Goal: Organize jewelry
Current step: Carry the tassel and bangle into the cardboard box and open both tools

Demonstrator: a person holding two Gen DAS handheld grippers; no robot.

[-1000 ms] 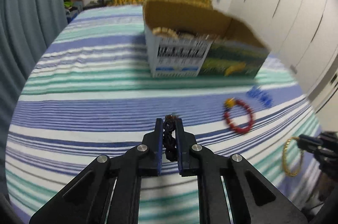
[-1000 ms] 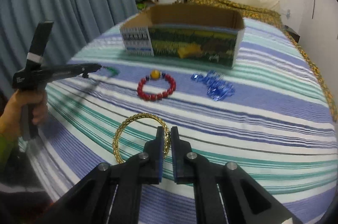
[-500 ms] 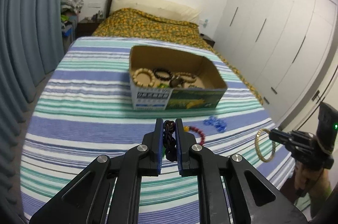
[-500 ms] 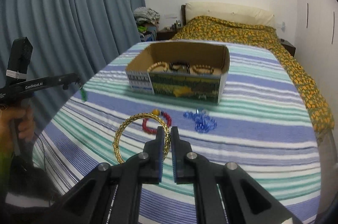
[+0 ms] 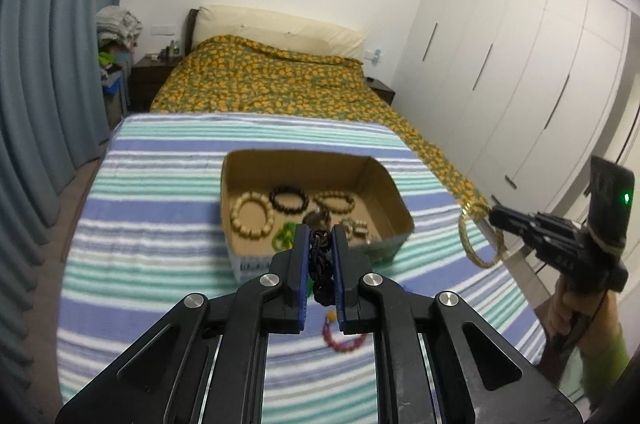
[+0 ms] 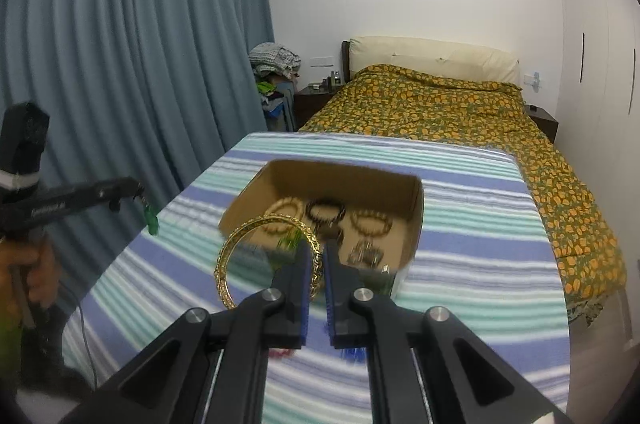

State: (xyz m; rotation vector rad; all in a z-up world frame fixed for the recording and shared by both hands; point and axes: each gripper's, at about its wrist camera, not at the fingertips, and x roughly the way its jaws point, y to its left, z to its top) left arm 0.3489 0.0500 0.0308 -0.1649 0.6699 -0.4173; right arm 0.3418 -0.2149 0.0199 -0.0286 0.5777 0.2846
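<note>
My left gripper is shut on a dark beaded bracelet and hangs just before the near wall of the open cardboard box. Several bead bracelets lie inside the box. A green bit dangles from the left gripper in the right wrist view. My right gripper is shut on a gold bangle, held in the air near the box. From the left wrist view the gold bangle hangs at the right gripper, right of the box.
A red bead bracelet and a blue piece lie on the striped cloth below the grippers. Behind stands a bed with an orange-patterned cover. Blue curtains hang at the left, white wardrobes at the right.
Both grippers have risen off the cloth with their bracelets still held. The box's inside, hidden before, now shows from above, and the red bracelet has slid under the fingers.
</note>
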